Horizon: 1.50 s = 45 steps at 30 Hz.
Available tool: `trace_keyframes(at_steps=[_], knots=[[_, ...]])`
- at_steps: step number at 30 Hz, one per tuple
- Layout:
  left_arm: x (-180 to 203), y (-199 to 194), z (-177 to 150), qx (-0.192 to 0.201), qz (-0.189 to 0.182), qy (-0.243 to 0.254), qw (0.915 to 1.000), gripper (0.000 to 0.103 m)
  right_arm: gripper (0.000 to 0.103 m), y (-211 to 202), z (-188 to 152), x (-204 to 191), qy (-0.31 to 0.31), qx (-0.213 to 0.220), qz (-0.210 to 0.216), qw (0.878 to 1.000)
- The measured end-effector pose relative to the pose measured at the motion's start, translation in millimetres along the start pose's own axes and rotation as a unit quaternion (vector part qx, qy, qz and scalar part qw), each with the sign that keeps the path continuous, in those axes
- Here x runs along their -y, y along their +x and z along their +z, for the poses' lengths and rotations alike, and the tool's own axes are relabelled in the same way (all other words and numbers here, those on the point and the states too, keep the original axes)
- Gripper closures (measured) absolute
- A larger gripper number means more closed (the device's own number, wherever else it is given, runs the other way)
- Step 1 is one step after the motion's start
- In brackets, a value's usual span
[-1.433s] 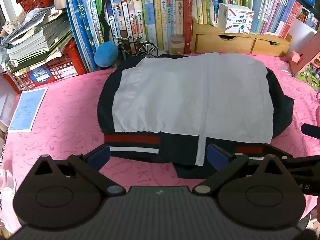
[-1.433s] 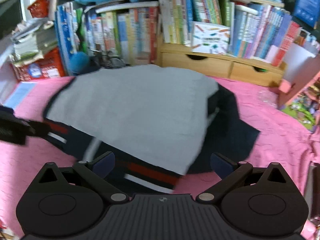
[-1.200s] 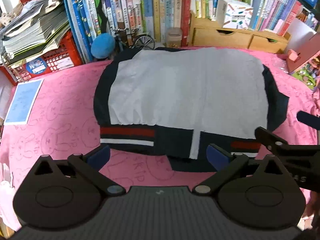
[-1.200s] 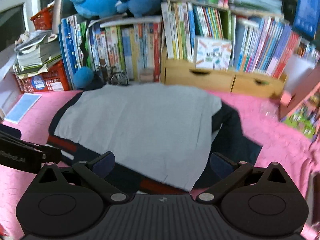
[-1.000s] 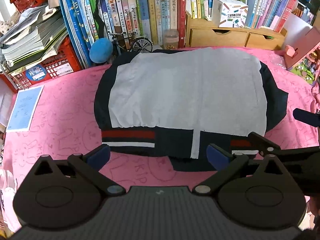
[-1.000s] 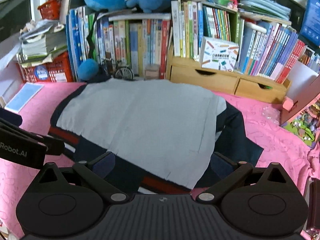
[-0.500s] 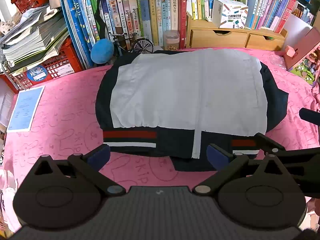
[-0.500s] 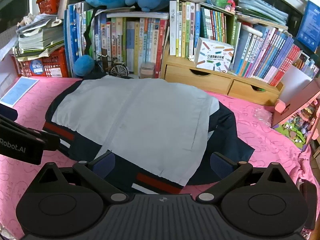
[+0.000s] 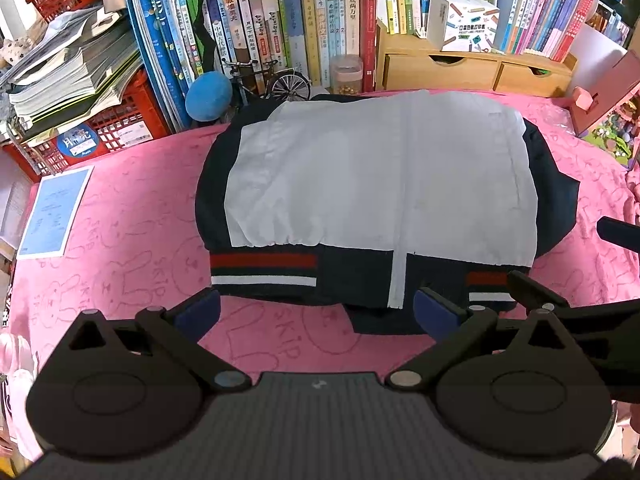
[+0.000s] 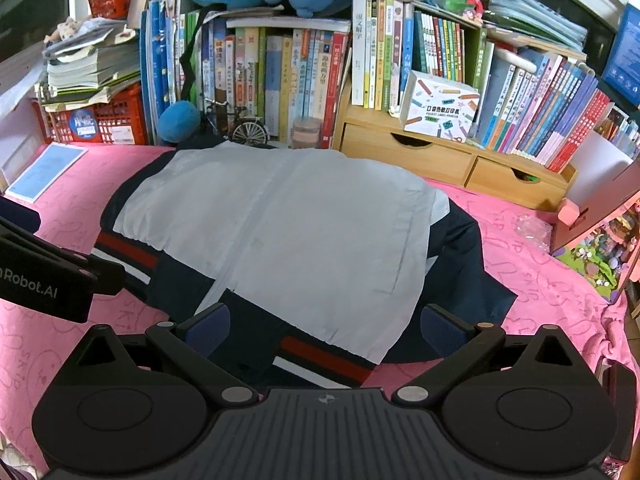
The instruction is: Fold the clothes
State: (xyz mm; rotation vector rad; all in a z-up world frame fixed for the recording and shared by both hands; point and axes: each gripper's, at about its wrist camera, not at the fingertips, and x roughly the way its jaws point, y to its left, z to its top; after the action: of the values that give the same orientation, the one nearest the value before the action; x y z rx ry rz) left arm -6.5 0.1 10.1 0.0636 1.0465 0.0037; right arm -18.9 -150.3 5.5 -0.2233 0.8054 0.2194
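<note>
Jacket (image 9: 380, 184) lies flat on the pink tabletop (image 9: 132, 240), navy with a broad white-grey panel on top, hem with red and white stripes nearest us. We see it in both wrist views. Its far edge runs up against the row of books (image 9: 280, 20) and the small model bicycle (image 9: 276, 80), so we cannot make out a collar or where the garment ends there. We cannot trace either sleeve; only dark navy cloth bulges out from under the white panel on the right side (image 10: 472, 264).

Our left gripper (image 9: 316, 312) sits just short of the hem, fingers spread wide, nothing between them; whether the blue pads (image 9: 200, 312) touch the cloth we cannot tell. Our right gripper (image 10: 326, 324) stands equally wide open and empty, above the striped hem corner, which its black body partly covers. Each gripper shows up at the edge of the other's view, cut off by the frame.

A blue sheet (image 9: 54, 212) lies on the tabletop well left of the jacket. A blue ball (image 9: 208, 96) rests at the books. Wooden drawers (image 10: 452, 164) stand behind, right.
</note>
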Motion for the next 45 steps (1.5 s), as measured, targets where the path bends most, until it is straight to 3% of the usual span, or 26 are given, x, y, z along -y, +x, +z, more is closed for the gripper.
trace_keyframes(at_steps=[26,30,34,36,41,42,45], knots=[[-7,17,7,-0.023,0.001,-0.008,0.9997,0.0,0.0,19,4,3,-0.001,-0.022,0.007,1.0],[-14,22,11,-0.027,0.008,-0.016,0.9995,0.0,0.0,36,-1,0,-0.027,-0.043,-0.008,0.999],[-38,25,14,-0.033,0.023,-0.052,0.9978,0.0,0.003,70,-23,-16,-0.122,-0.084,-0.06,0.987],[-48,26,11,-0.04,0.03,-0.069,0.9964,0.0,0.003,80,-30,-27,-0.136,-0.056,-0.036,0.989],[-63,26,1,-0.063,0.047,-0.089,0.9929,0.0,0.004,94,-38,-58,-0.2,-0.042,-0.01,0.979],[-65,26,-1,-0.066,0.05,-0.091,0.9924,0.0,0.006,99,-39,-64,-0.217,-0.046,-0.009,0.975],[-70,24,-7,-0.076,0.06,-0.101,0.9902,0.0,0.026,108,-40,-72,-0.228,-0.056,-0.01,0.972]])
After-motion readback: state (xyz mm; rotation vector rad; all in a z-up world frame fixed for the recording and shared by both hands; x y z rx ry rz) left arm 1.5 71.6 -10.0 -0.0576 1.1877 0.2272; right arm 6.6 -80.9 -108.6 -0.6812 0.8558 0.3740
